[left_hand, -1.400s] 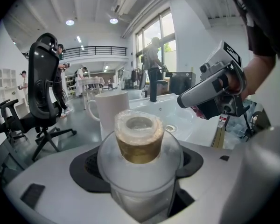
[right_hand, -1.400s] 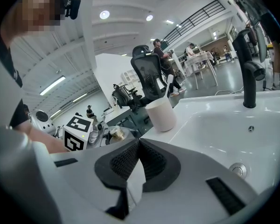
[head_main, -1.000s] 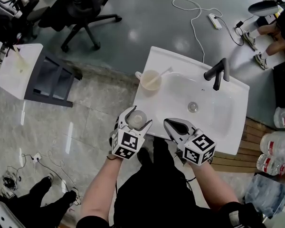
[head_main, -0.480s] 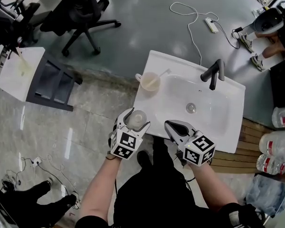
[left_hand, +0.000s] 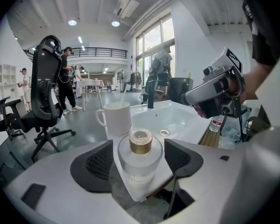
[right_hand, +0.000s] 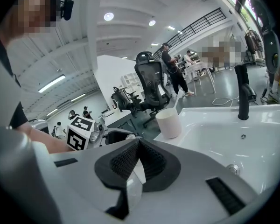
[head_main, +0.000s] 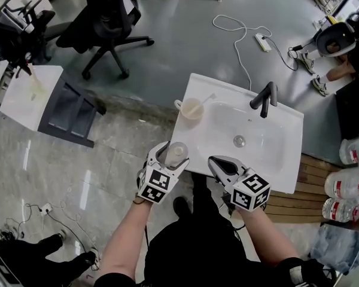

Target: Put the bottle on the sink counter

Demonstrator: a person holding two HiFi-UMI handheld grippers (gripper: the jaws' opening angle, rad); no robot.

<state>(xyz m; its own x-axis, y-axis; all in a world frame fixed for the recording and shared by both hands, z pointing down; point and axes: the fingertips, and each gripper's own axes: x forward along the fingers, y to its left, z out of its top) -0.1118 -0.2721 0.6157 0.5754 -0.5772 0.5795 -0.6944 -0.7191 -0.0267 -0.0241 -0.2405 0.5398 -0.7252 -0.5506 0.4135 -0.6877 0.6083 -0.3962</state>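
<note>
A small clear bottle [left_hand: 140,160] with a gold neck stands upright between the jaws of my left gripper [left_hand: 139,160], which is shut on it. In the head view the bottle [head_main: 175,154] hangs at the near left corner of the white sink counter [head_main: 194,133], held by the left gripper [head_main: 169,159]. My right gripper [head_main: 218,165] is beside it over the counter's front edge, jaws shut and empty [right_hand: 136,161].
A white mug [head_main: 191,109] with a stick in it stands on the counter's far left corner. A black faucet [head_main: 264,97] rises behind the basin, drain [head_main: 239,140] in the middle. Office chair [head_main: 105,23], a white side table [head_main: 33,94], water bottles [head_main: 347,187] at right.
The view has shifted: sink and mug sit slightly farther away and to the right. Both grippers keep their places, the bottle still held in the left one.
</note>
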